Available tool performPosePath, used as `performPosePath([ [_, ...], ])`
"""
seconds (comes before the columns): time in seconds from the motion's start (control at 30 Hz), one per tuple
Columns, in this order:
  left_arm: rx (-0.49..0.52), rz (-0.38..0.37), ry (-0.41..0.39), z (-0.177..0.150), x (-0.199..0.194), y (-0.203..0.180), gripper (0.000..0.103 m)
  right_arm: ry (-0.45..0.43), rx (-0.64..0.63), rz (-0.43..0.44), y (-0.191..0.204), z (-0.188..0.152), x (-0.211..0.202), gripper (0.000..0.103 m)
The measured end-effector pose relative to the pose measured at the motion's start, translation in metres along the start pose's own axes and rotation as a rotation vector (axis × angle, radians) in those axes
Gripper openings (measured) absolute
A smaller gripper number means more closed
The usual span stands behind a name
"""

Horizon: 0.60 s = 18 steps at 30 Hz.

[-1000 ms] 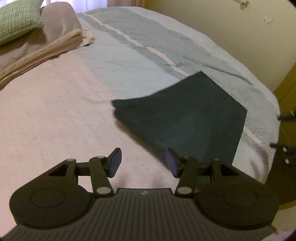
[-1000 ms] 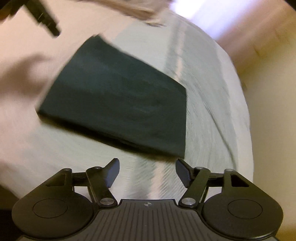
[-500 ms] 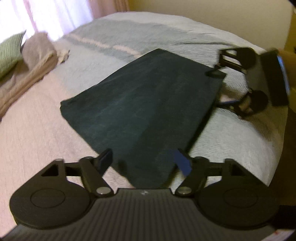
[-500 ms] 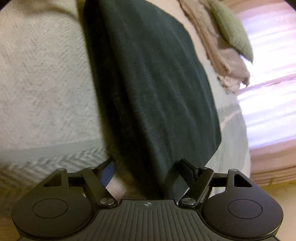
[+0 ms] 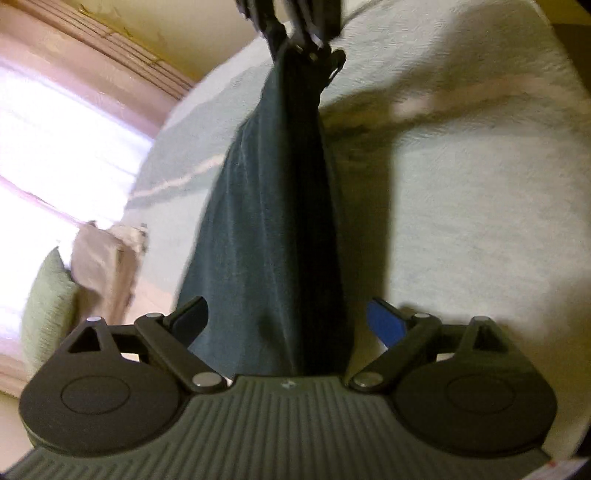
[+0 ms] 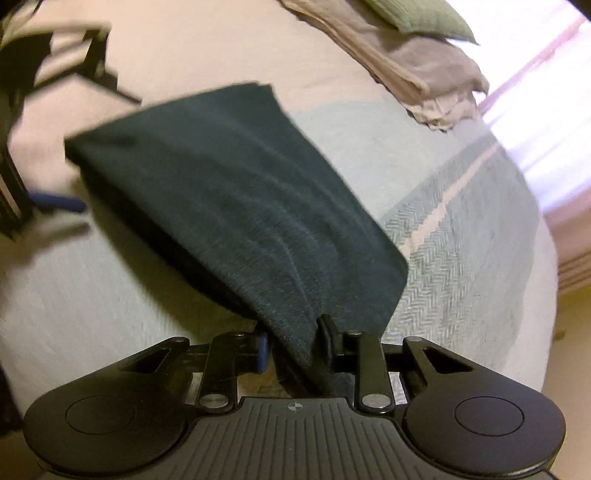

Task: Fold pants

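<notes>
A bed (image 6: pixel 461 288) under a striped blanket carries folded dark pants (image 6: pixel 236 192) and beige bedding (image 6: pixel 417 62).

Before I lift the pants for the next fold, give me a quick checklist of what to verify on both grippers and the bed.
1. Right gripper clamped on the pants: ok, jaws shut on a corner of the cloth.
2. Left gripper gripping the pants: not ok, jaws wide open with cloth lying between them.
3. Both ends held evenly: not ok, only one end is clamped.
4. Cloth flat, free of bunching: cannot tell, the pictures are blurred.
5. Bare bedspread beside the pants to lay them on: ok.
6. Pillow and folded blanket apart from the pants: ok.
</notes>
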State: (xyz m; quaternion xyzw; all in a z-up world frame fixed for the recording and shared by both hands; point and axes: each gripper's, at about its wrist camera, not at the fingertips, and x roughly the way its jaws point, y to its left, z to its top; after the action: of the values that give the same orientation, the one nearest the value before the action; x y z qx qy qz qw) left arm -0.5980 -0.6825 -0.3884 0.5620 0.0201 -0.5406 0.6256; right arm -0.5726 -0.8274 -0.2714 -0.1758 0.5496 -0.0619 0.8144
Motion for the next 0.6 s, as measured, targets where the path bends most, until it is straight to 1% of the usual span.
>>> performPosePath([
  [0.03, 0.0, 0.011, 0.015, 0.001, 0.004, 0.002, 0.09, 0.005, 0.023, 0.015, -0.004, 0.004, -0.007, 0.024],
  [0.1, 0.001, 0.026, 0.053, 0.003, 0.012, 0.007, 0.083, 0.013, 0.064, 0.049, -0.012, 0.013, -0.014, 0.024],
  [0.13, -0.001, 0.018, 0.06, 0.003, 0.014, 0.01, 0.076, 0.015, 0.068, 0.059, -0.014, 0.016, -0.016, 0.024],
  [0.17, -0.006, 0.004, 0.065, 0.003, 0.014, 0.013, 0.066, 0.018, 0.058, 0.06, -0.014, 0.019, -0.016, 0.024],
  [0.2, -0.004, -0.012, 0.07, 0.003, 0.014, 0.016, 0.058, 0.023, 0.046, 0.061, -0.011, 0.019, -0.019, 0.024],
  [0.23, 0.006, -0.03, 0.074, 0.004, 0.013, 0.018, 0.043, 0.023, 0.039, 0.063, -0.009, 0.018, -0.018, 0.024],
  [0.27, 0.009, -0.04, 0.076, 0.003, 0.012, 0.021, 0.037, 0.024, 0.039, 0.068, -0.007, 0.017, -0.017, 0.024],
  [0.3, 0.002, -0.049, 0.074, 0.001, 0.009, 0.022, 0.036, 0.027, 0.048, 0.076, -0.001, 0.004, -0.016, 0.024],
  [0.33, -0.014, -0.057, 0.073, -0.002, 0.007, 0.026, 0.036, 0.03, 0.059, 0.087, 0.001, 0.001, -0.014, 0.023],
  [0.4, -0.042, -0.048, 0.082, -0.003, 0.002, 0.029, 0.038, 0.039, 0.089, 0.109, 0.001, 0.0, -0.013, 0.023],
  [0.43, -0.058, -0.044, 0.088, -0.003, 0.0, 0.029, 0.042, 0.042, 0.101, 0.114, 0.0, 0.001, -0.014, 0.023],
  [0.5, -0.079, -0.027, 0.086, 0.0, -0.009, 0.022, 0.053, 0.05, 0.139, 0.127, -0.006, 0.007, -0.02, 0.023],
  [0.53, -0.08, -0.004, 0.076, 0.002, -0.012, 0.017, 0.067, 0.054, 0.153, 0.141, -0.012, 0.011, -0.021, 0.023],
  [0.57, -0.083, 0.013, 0.068, 0.005, -0.014, 0.012, 0.075, 0.059, 0.162, 0.152, -0.016, 0.016, -0.023, 0.023],
  [0.6, -0.089, 0.029, 0.067, 0.009, -0.014, 0.008, 0.078, 0.064, 0.166, 0.161, -0.019, 0.019, -0.026, 0.022],
])
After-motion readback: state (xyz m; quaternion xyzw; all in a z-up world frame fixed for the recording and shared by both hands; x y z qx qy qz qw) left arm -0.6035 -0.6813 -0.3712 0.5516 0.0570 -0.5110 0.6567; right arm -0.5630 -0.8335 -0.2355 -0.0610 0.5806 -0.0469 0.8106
